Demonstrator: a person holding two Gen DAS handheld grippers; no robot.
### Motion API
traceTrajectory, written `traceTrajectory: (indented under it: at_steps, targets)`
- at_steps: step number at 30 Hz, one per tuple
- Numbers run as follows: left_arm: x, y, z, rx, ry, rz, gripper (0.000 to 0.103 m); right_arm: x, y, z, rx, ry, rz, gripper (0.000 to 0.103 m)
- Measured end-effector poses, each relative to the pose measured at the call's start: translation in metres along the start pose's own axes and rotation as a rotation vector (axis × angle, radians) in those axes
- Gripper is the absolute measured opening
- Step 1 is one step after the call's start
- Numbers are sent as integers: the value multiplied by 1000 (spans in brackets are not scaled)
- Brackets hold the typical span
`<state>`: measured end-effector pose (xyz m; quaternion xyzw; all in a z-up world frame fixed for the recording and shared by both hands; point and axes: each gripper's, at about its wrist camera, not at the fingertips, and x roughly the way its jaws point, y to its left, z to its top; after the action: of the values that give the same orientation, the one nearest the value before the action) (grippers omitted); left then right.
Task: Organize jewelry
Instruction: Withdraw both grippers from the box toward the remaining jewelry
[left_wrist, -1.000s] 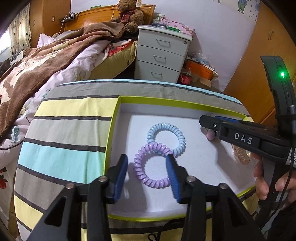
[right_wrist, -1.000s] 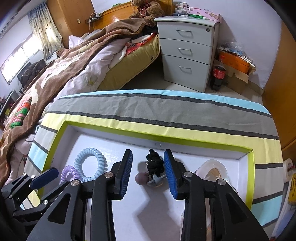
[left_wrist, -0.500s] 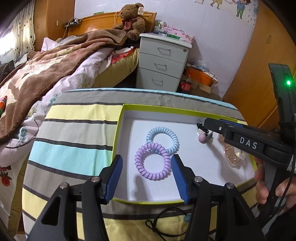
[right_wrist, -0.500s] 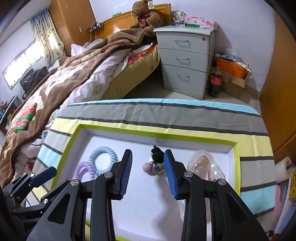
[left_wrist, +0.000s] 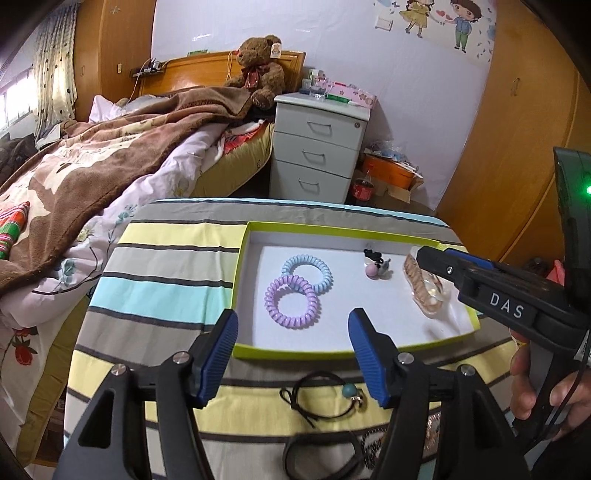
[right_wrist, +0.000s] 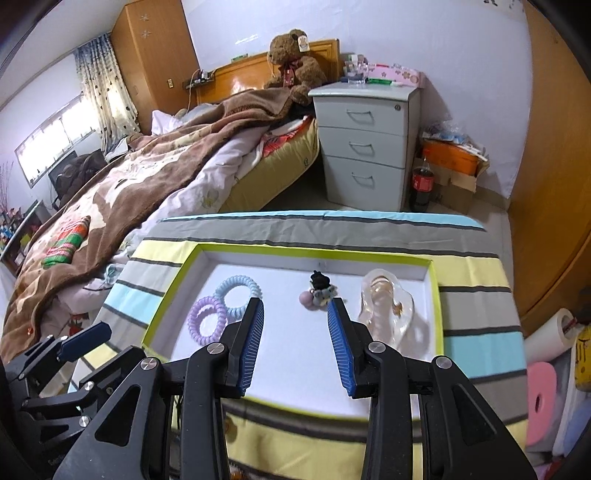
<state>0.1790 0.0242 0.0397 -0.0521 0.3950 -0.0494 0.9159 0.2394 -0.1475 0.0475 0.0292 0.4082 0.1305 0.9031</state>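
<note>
A green-rimmed white tray (left_wrist: 295, 350) (right_wrist: 159, 317) lies on a striped cloth. In it are a purple coil hair tie (left_wrist: 291, 301) (right_wrist: 207, 319), a blue coil tie (left_wrist: 308, 272) (right_wrist: 238, 291), a pink-and-black hair bobble (left_wrist: 375, 264) (right_wrist: 317, 293) and a clear hair claw (left_wrist: 424, 291) (right_wrist: 386, 306). My left gripper (left_wrist: 293, 358) is open and empty above the tray's near rim. My right gripper (right_wrist: 295, 347) is open and empty, above the tray's near half. A black cord tie with a teal bead (left_wrist: 325, 397) lies on the cloth in front of the tray.
A dark band and a patterned piece (left_wrist: 332, 454) lie at the cloth's near edge. A bed with a brown blanket (left_wrist: 92, 155) is to the left. A grey drawer unit (left_wrist: 317, 147) and an orange box (left_wrist: 388, 173) stand beyond the table. A wooden wardrobe (left_wrist: 517, 129) is at right.
Both grippers have pulled back and up from the tray. The left opened away from the purple tie; the right opened wider away from the bobble. The cord tie came into view.
</note>
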Motion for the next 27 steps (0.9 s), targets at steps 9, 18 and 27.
traceTrajectory:
  at_steps: [9, 18, 27]
  targets:
    - [-28, 9, -19, -14, -27, -15, 67, -28, -2, -29, 17, -33, 13, 37]
    - [-48, 22, -51, -36, -38, -62, 76, -49, -6, -73, 8, -48, -1, 49]
    - [-46, 23, -81, -24, 0, -80, 80, -44, -16, -117, 49, 38, -53, 51]
